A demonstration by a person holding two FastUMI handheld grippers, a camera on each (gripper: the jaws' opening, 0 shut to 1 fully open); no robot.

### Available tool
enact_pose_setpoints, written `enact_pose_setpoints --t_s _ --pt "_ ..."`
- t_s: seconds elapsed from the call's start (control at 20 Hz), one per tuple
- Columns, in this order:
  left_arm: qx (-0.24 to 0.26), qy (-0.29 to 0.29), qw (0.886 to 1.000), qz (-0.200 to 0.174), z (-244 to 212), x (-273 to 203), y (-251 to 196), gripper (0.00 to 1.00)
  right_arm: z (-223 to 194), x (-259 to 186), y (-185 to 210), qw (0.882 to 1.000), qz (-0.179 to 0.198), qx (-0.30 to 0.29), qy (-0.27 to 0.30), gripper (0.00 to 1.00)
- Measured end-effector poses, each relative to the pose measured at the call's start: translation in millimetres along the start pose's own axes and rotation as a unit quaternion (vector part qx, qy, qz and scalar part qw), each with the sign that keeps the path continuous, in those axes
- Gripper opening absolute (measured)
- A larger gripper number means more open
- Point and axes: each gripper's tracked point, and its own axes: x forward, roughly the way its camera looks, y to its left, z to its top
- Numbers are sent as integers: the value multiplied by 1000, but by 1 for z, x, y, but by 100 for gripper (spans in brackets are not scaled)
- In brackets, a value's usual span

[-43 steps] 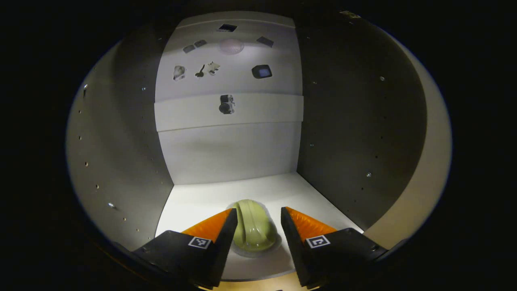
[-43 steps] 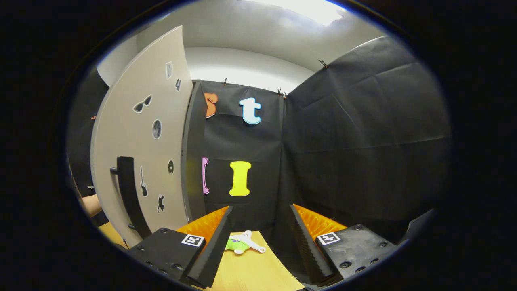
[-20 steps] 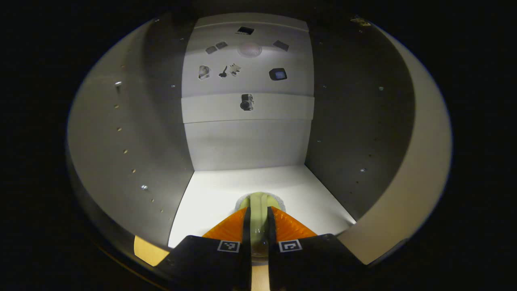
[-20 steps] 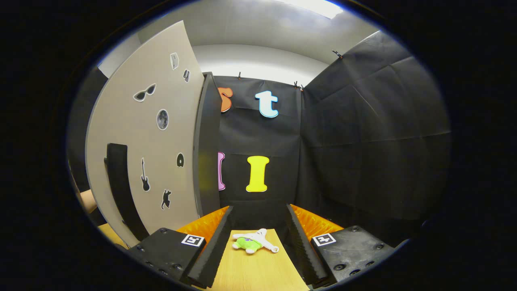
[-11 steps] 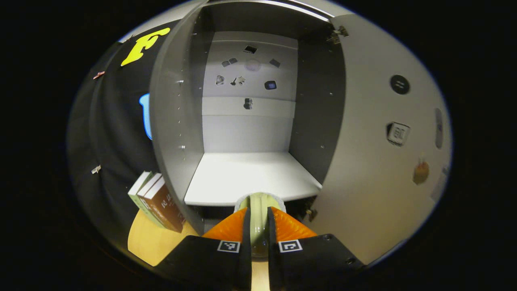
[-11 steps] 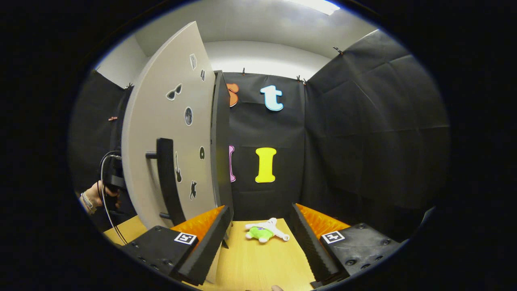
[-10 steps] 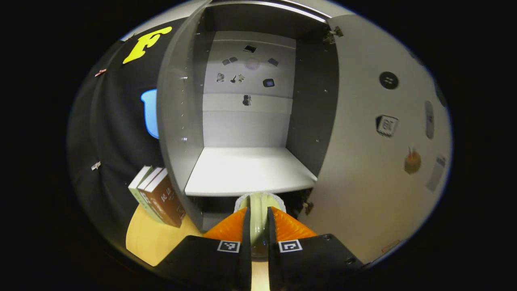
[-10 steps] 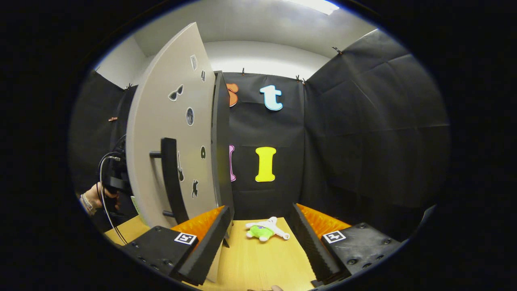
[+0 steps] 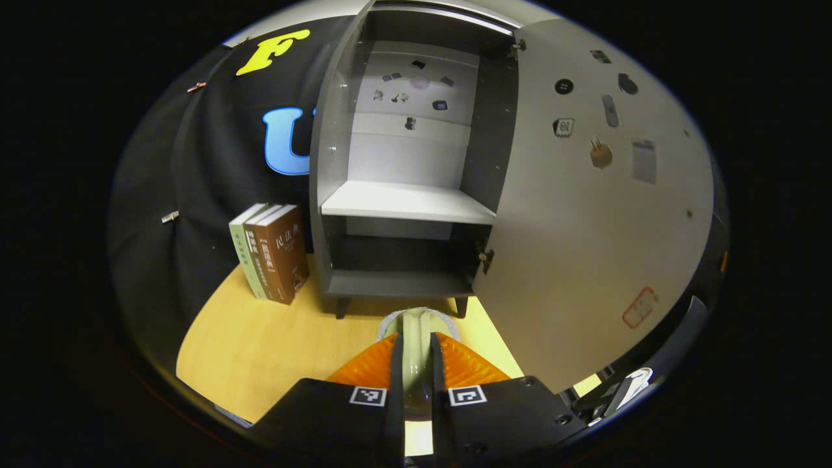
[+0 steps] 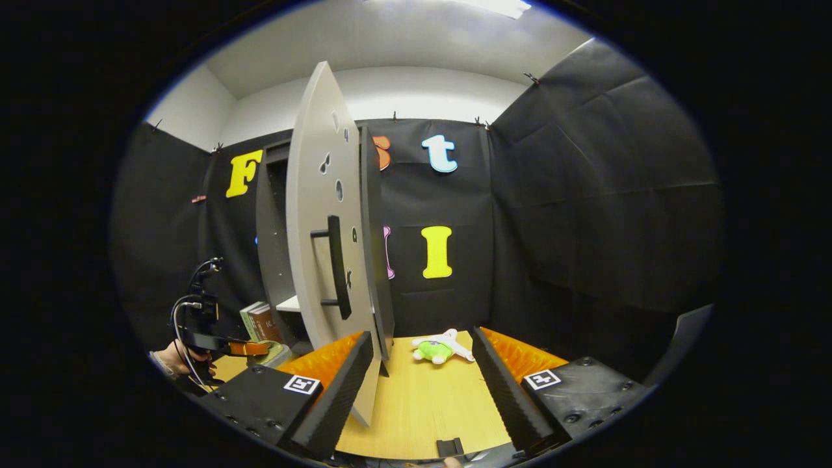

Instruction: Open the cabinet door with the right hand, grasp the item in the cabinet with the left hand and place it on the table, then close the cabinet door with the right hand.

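My left gripper point(image 9: 414, 342) is shut on a pale green helmet-shaped item point(image 9: 416, 323). It holds the item over the wooden table point(image 9: 273, 344), in front of the grey cabinet point(image 9: 403, 201), whose shelf is bare. The cabinet door point(image 9: 585, 227) stands wide open to the right. In the right gripper view that door point(image 10: 318, 214) is seen nearly edge-on, with its black handle point(image 10: 336, 266) facing me. My right gripper point(image 10: 422, 383) is open, low over the table just right of the door, holding nothing. Far left in that view, a hand point(image 10: 170, 359) holds the left gripper point(image 10: 227, 348) with the item point(image 10: 277, 354).
Three upright books point(image 9: 270, 250) stand left of the cabinet on the table. A small green and white plush toy point(image 10: 439, 348) lies on the table point(image 10: 422, 409) beyond my right gripper. Black cloth walls close in the back and right sides.
My left gripper shut on the green item, drew it out of the cabinet and backed away over the table. My right gripper, still open, pulled back from the door.
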Motion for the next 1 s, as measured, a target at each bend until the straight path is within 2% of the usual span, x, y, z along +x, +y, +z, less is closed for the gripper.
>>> enact_pose_setpoints --t_s 0.25,0.55,0.8,0.95,1.0 --pt "-36 1 999 -3 -59 17 -5 20 -21 -8 5 1000 12 -16 23 98" --pt "-23 5 999 32 -132 50 -11 21 -44 4 -9 998 26 -26 48 96" --pt "-4 7 998 59 -171 80 -6 22 -68 -1 -35 997 20 -27 70 98" --pt "-14 5 998 56 -187 93 -6 23 -79 -2 -48 996 17 -26 86 98" --pt "-11 9 998 66 -195 99 -2 24 -84 -2 -52 995 14 -28 94 98"
